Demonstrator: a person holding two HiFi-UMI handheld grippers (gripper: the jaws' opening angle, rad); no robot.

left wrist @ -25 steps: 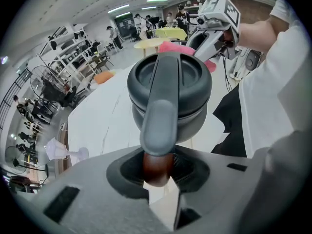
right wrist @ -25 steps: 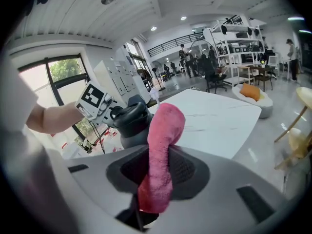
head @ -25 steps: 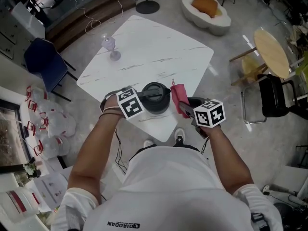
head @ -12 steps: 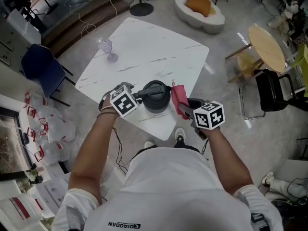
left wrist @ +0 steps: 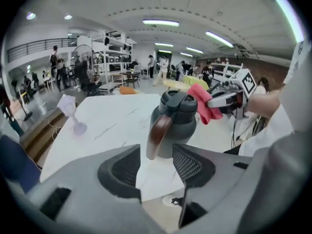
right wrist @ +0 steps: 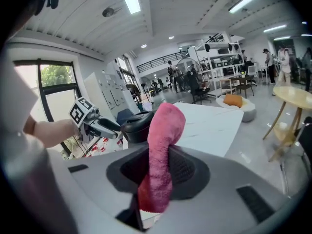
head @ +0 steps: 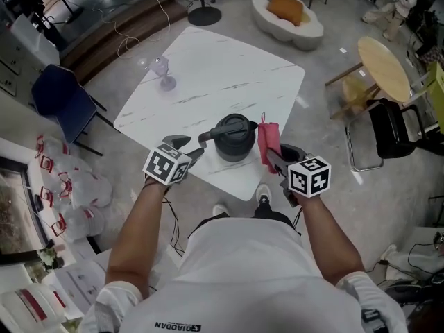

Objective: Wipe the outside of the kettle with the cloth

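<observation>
Soft cloth [right wrist: 163, 145] is pinched in the right tool [right wrist: 158, 172]; the smooth, hard kettle [head: 232, 136] may slide, so steady its handle [left wrist: 158, 135] with the left tool [head: 187, 146], jaws just opened wide, empty

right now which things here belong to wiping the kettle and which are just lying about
Job:
kettle
pink cloth, gripped in the right tongs
left tongs, jaws just opened, nothing between them

Lying about:
stemmed glass on the white table
blue chair
round wooden table
</observation>
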